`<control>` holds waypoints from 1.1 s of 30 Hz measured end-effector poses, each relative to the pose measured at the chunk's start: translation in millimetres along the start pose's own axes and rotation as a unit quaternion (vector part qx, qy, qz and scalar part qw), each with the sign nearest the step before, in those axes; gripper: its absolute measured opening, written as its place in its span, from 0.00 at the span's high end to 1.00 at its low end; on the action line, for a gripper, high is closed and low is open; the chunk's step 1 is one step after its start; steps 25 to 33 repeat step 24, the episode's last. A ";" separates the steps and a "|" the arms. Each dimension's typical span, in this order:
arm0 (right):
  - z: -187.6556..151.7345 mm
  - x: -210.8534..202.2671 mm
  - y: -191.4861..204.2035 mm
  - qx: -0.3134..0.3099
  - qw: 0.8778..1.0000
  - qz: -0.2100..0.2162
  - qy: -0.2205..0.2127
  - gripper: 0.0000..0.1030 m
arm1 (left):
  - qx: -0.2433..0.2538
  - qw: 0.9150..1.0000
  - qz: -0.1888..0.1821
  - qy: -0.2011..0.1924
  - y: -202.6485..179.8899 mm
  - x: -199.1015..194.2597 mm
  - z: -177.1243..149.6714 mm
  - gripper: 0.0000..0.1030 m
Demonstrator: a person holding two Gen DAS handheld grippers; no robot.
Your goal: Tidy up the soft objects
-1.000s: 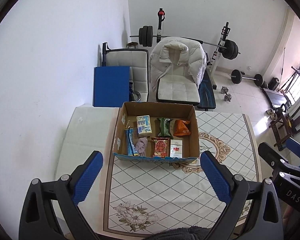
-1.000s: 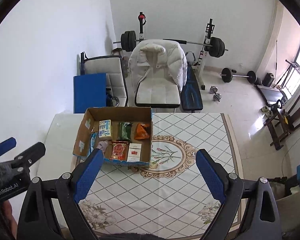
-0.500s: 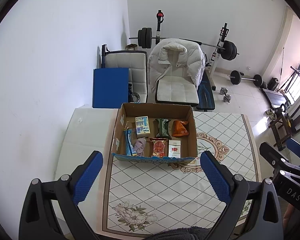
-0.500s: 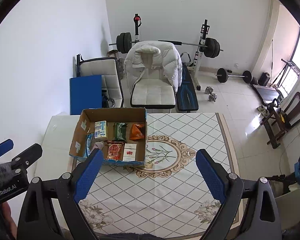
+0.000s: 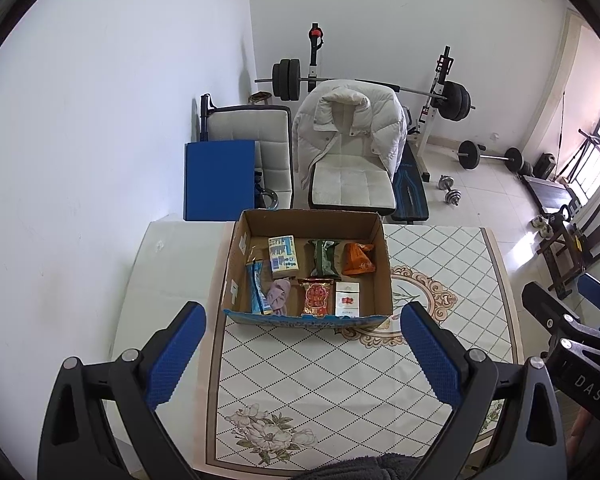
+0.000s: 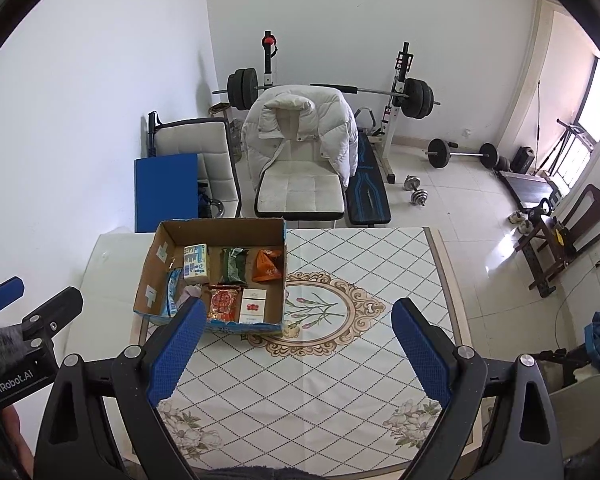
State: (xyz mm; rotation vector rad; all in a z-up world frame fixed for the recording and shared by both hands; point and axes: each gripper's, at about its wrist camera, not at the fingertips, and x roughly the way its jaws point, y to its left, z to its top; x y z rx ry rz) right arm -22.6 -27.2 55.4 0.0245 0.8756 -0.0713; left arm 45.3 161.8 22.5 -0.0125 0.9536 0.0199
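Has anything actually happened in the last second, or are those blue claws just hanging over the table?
Only the view shifted a little: the cardboard box slid slightly down and left in the right wrist view, so that hand drifted. Nothing was grasped or let go. The left gripper and right gripper stay wide open and empty, and the packets in the box lie as before.

Open cardboard box (image 5: 236,268) standing on the far left part of the table, flaps absent from view, contents in two rows. Far row, left to right: white-and-blue tissue pack (image 5: 284,258), green wrapped packet (image 5: 322,258), orange pyramid-shaped pouch (image 5: 358,260). Near row, left to right: blue sachet (image 5: 257,288) leaning against the left wall, crumpled lilac cloth (image 5: 279,296), red snack packet (image 5: 317,297), white carton with red print (image 5: 347,299). All lie flat except the sachet.
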 end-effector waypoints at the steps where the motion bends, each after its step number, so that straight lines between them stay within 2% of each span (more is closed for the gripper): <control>1: 0.0 -0.8 -0.6 0.001 1.000 -0.001 0.000 0.07 | 0.001 1.000 0.000 -0.001 -0.3 -1.0 1.5 0.03; 14: 1.3 -5.8 -7.7 0.016 1.000 -0.019 -0.007 0.07 | 0.009 1.000 -0.002 -0.007 -1.1 -6.3 15.3 0.03; 33: -0.8 -6.9 -9.6 0.017 1.000 -0.016 -0.004 0.07 | 0.010 1.000 -0.002 -0.010 -1.3 -7.0 12.0 0.03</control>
